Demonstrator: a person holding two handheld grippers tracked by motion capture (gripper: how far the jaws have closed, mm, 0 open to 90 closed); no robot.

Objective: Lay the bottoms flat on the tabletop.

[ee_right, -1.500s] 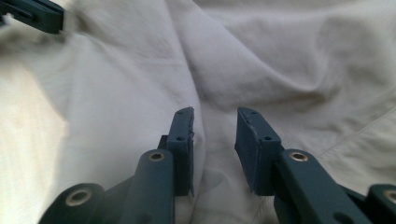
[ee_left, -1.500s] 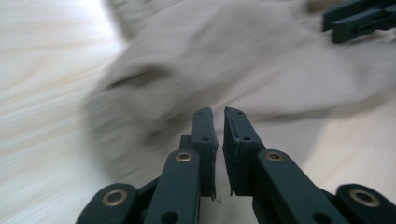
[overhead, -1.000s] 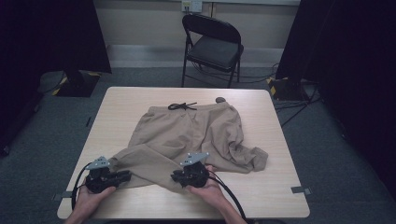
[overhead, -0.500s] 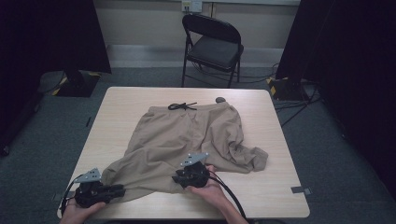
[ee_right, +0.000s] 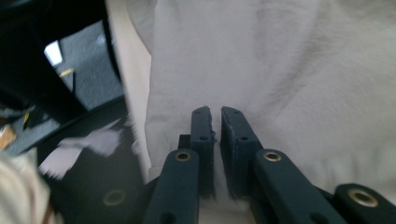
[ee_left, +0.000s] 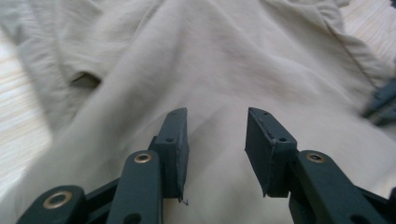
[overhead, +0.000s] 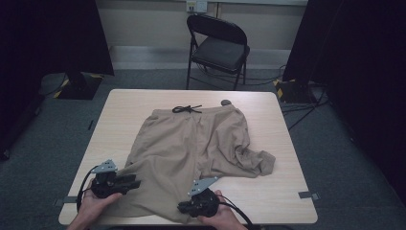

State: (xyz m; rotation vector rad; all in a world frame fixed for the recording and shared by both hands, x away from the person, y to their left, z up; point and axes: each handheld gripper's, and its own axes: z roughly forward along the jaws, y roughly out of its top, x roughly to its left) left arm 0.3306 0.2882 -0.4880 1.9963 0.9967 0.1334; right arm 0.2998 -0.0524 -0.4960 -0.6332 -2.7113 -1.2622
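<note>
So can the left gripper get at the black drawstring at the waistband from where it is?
Probably not without a long reach. The left gripper sits at the hem of the tan shorts near the person, while the drawstring lies at the far end. Nothing blocks the way, only the spread cloth between.

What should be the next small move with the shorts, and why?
Probably draw the right gripper toward the table's near edge to pull that leg flat. Its jaws have just been closing and stand almost together at the hem of the shorts, though whether they pinch cloth is unclear. The left gripper has just been opening, with nothing between its jaws. The other leg lies bunched.
</note>
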